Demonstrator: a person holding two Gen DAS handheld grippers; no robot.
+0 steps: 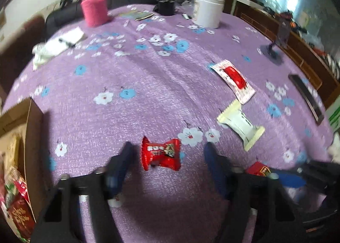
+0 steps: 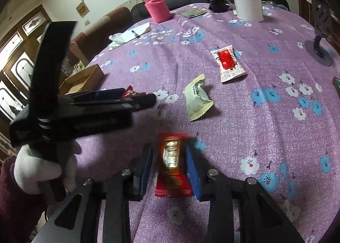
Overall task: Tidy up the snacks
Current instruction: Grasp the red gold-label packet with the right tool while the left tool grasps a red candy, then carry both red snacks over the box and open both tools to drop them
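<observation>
- Cardboard box (image 1: 31, 136), far left of the left tool (image 1: 167, 153): open-topped, crinkly packets inside.
- Left tool: jaws apart, straddling a glossy red candy (image 1: 160, 154) on the table (image 1: 148, 77); pads clear of it, long axis crosswise.
- Ahead-right: cream wrapper (image 1: 241, 125), serrated ends; beyond it a red-white sachet (image 1: 233, 80); open cloth around.
- Right tool (image 2: 170, 166): pads flank a red-gold packet (image 2: 172, 164), long axis along the fingers; contact uncertain.
</observation>
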